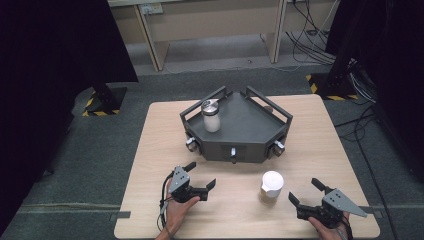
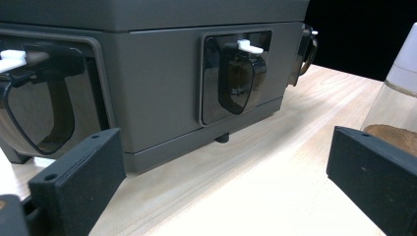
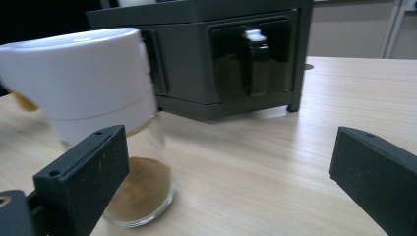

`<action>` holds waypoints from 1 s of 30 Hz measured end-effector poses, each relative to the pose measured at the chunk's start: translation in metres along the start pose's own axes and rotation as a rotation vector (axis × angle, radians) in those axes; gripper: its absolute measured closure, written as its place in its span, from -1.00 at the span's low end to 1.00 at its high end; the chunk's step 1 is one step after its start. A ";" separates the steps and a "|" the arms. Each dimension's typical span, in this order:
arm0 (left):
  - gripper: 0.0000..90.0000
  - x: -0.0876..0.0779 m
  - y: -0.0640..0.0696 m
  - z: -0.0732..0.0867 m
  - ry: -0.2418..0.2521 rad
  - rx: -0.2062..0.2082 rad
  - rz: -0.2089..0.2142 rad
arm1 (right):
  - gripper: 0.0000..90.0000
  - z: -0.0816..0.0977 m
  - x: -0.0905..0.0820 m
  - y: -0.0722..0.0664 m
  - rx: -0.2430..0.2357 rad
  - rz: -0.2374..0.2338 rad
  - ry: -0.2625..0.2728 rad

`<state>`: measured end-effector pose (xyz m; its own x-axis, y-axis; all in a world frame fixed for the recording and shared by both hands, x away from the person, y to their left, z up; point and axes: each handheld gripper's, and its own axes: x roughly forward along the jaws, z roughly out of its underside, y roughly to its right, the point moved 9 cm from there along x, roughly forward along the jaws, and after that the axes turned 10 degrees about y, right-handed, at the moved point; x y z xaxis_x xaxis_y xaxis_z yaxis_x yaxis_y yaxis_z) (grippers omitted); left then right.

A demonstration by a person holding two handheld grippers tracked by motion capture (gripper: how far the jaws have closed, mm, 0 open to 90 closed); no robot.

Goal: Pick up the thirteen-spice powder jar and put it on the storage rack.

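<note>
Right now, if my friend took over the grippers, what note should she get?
Left gripper: open, holding nothing, resting on the table near the grey rack.
Right gripper: open, holding nothing, just right of the white-capped jar.
That jar, with brown powder at the bottom, stands on the table in front of the rack. A second jar already stands on the rack.
Left to do: probably grasp the front jar; nothing is gripped yet.

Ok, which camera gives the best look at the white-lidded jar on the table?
The right gripper view: the jar sits close, showing white lid, clear glass and brown powder. The high view shows the whole jar, but small. The left gripper view catches just its edge.
</note>
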<state>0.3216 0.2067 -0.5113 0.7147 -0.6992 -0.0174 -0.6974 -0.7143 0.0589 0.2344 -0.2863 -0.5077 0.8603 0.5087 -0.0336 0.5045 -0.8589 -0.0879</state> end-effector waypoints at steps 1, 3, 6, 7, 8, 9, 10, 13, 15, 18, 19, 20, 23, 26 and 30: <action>-0.98 0.000 0.000 0.000 -0.001 0.000 0.000 | -0.96 0.000 -0.001 -0.003 -0.007 -0.014 -0.003; -0.98 0.000 0.000 0.000 -0.001 -0.002 0.000 | -0.96 0.000 -0.001 -0.005 -0.015 -0.021 -0.005; -0.98 0.000 0.000 0.000 0.000 -0.004 -0.001 | -0.96 0.000 0.000 -0.010 -0.027 -0.043 -0.009; -0.98 0.000 0.000 0.001 -0.001 -0.004 -0.001 | -0.96 0.000 0.000 -0.012 -0.028 -0.050 -0.009; -0.98 0.000 0.000 0.001 -0.001 -0.004 -0.001 | -0.96 0.000 0.001 -0.013 -0.028 -0.057 -0.010; -0.98 0.000 0.000 0.001 -0.002 -0.006 -0.001 | -0.96 0.000 0.001 -0.015 -0.029 -0.063 -0.011; -0.98 0.000 0.000 0.001 -0.003 -0.007 -0.001 | -0.96 0.000 0.002 -0.016 -0.031 -0.068 -0.012; -0.98 0.000 0.000 0.001 -0.002 -0.007 -0.002 | -0.96 0.000 0.004 -0.019 -0.040 -0.083 -0.014; -0.98 0.000 0.000 0.001 -0.001 -0.007 -0.003 | -0.96 0.000 0.005 -0.022 -0.045 -0.093 -0.014; -0.98 0.000 0.000 0.002 -0.002 -0.009 -0.003 | -0.96 0.000 0.008 -0.024 -0.048 -0.106 -0.018; -0.98 0.001 0.000 0.002 -0.003 -0.009 -0.002 | -0.96 0.000 0.009 -0.025 -0.051 -0.110 -0.019; -0.98 0.001 0.000 0.002 -0.004 -0.010 -0.002 | -0.96 0.000 0.010 -0.026 -0.053 -0.114 -0.020; -0.98 0.001 0.000 0.003 -0.006 -0.010 -0.003 | -0.96 0.000 0.013 -0.028 -0.059 -0.129 -0.023; -0.98 0.001 0.000 0.002 -0.005 -0.010 -0.004 | -0.97 0.000 0.016 -0.030 -0.063 -0.142 -0.024; -0.97 0.001 0.000 0.003 -0.005 -0.011 -0.005 | -0.97 0.000 0.018 -0.033 -0.068 -0.155 -0.026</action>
<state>0.3220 0.2061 -0.5140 0.7177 -0.6960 -0.0224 -0.6933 -0.7172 0.0698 0.2336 -0.2490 -0.5056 0.7703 0.6356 -0.0510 0.6352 -0.7719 -0.0260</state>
